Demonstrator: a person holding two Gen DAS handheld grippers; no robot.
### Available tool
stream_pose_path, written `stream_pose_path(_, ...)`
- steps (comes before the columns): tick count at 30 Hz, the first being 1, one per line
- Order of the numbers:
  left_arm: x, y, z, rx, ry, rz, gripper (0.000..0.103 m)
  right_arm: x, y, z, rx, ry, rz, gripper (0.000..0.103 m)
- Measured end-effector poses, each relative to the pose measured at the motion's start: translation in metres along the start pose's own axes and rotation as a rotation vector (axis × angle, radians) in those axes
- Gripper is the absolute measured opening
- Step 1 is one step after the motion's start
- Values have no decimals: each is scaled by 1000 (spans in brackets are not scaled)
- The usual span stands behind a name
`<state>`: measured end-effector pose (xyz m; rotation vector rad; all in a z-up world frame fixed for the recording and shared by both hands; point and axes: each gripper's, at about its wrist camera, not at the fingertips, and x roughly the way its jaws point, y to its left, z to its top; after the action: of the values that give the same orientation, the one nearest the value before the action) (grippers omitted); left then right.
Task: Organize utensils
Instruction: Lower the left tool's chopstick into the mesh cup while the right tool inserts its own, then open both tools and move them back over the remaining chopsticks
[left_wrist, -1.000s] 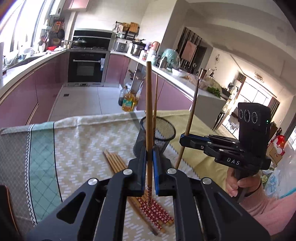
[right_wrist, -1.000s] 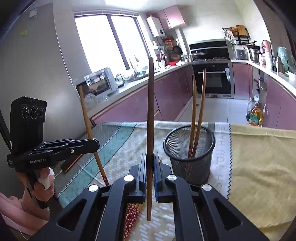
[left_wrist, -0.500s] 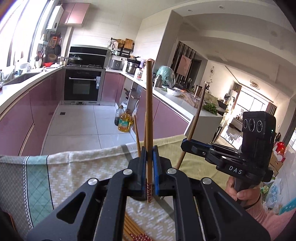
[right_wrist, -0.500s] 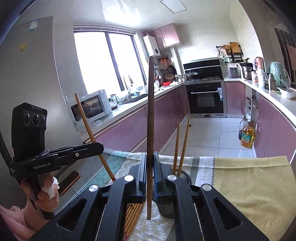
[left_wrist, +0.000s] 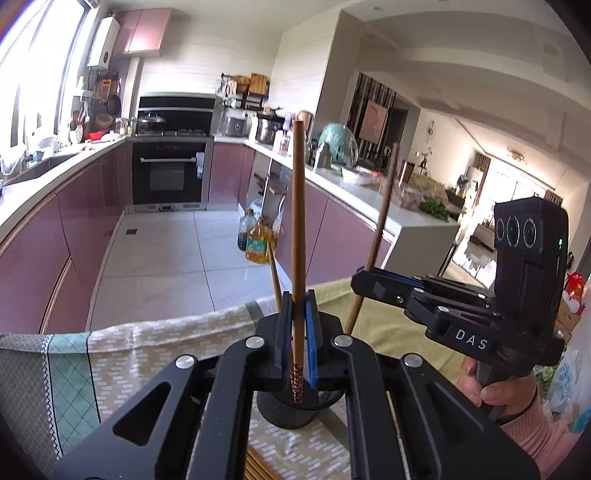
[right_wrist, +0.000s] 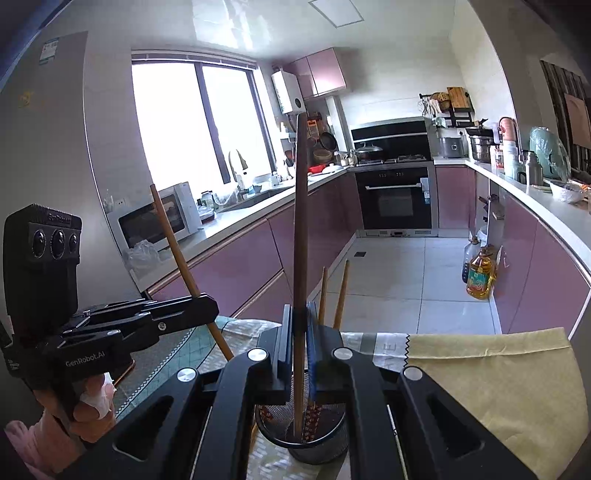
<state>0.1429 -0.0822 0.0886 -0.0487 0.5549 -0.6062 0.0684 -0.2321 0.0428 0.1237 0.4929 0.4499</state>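
Observation:
My left gripper (left_wrist: 296, 332) is shut on an upright chopstick (left_wrist: 297, 229); its patterned tip hangs over the mouth of the black mesh cup (left_wrist: 284, 408). My right gripper (right_wrist: 298, 345) is shut on another upright chopstick (right_wrist: 300, 240), whose lower end reaches into the mesh cup (right_wrist: 317, 443). Two chopsticks (right_wrist: 334, 295) stand in the cup. Each gripper shows in the other's view: the right one (left_wrist: 364, 284) and the left one (right_wrist: 207, 306). Loose chopsticks (left_wrist: 258, 465) lie on the cloth below.
The table is covered by a patterned cloth (left_wrist: 129, 354) and a yellow cloth (right_wrist: 491, 373). Oil bottles (left_wrist: 256, 243) stand on the kitchen floor beyond the table edge. A phone (right_wrist: 123, 369) lies on the cloth at the left.
Both grippers have moved in over the mesh cup with their chopsticks. The cup now sits directly under the fingers, and the right chopstick's end has entered it.

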Motion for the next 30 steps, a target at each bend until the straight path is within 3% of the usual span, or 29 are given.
stream_pose_path(7, 33, 4, -28, 22, 140, -14, 7, 28, -3, -17, 9, 155, -17, 6)
stream_pose_path(13, 54, 13, -34, 6, 188, -2, 7, 47, -4, -25, 28, 239, -33, 6)
stream_pose_path(23, 65, 15, -34, -13, 198, 22, 14, 51, -12, -25, 67, 210, -37, 8)
stream_pose_path(26, 60, 15, -36, -14, 182, 34, 19, 43, -12, -26, 73, 185, -36, 19)
stream_pose_path(30, 42, 14, -39, -17, 135, 54, 28, 32, -7, -27, 62, 157, -38, 21)
